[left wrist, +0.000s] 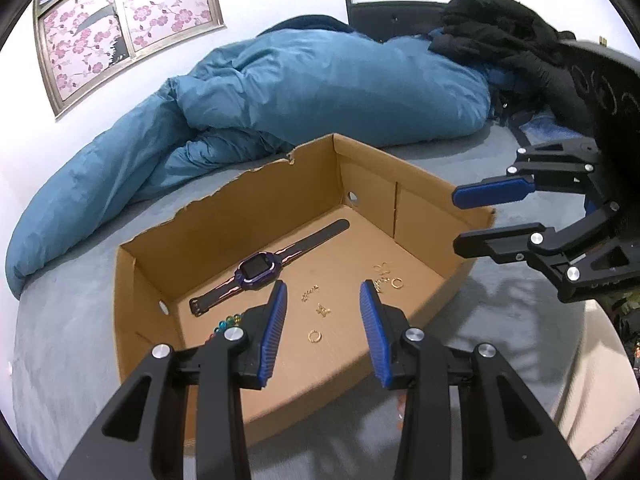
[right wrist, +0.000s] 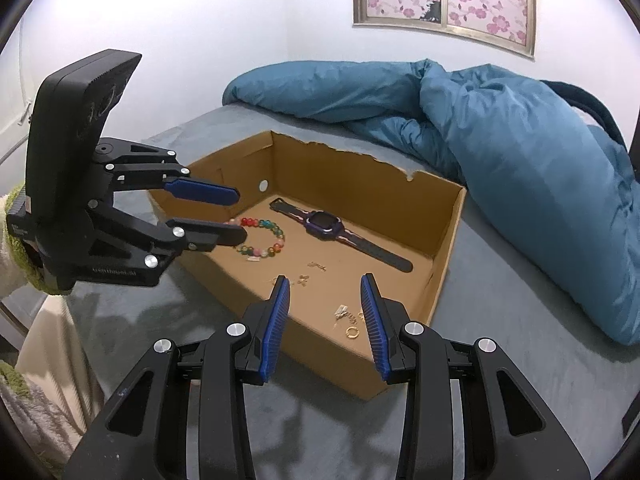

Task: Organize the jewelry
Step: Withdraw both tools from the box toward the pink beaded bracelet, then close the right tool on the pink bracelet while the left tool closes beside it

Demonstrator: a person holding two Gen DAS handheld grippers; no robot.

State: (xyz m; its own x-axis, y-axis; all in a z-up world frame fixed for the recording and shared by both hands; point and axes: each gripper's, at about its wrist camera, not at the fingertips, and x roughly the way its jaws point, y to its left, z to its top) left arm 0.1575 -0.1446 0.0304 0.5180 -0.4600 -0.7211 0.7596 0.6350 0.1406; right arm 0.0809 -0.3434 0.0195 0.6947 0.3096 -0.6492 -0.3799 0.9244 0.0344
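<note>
A shallow cardboard box (left wrist: pixel 240 208) (right wrist: pixel 360 176) lies on the grey bed. Inside it are a purple smartwatch (left wrist: pixel 256 270) (right wrist: pixel 324 226), a coloured bead bracelet (right wrist: pixel 276 240) (left wrist: pixel 228 320), gold rings (left wrist: pixel 314 336) (right wrist: pixel 351 332) and small gold pieces (left wrist: pixel 310 293) (right wrist: pixel 318 266). My left gripper (left wrist: pixel 323 292) (right wrist: pixel 242 216) hovers over the box's near side, open and empty. My right gripper (right wrist: pixel 325 280) (left wrist: pixel 455 218) hangs over the box's other end, also open with nothing between its fingers.
A rumpled blue duvet (left wrist: pixel 320 92) (right wrist: pixel 500 140) lies behind the box. Black clothes (left wrist: pixel 500 28) pile by the dark headboard. A flower-patterned window (left wrist: pixel 128 20) is in the white wall. Grey sheet (right wrist: pixel 500 360) surrounds the box. A fuzzy green-and-white sleeve (right wrist: pixel 16 272) holds the left gripper.
</note>
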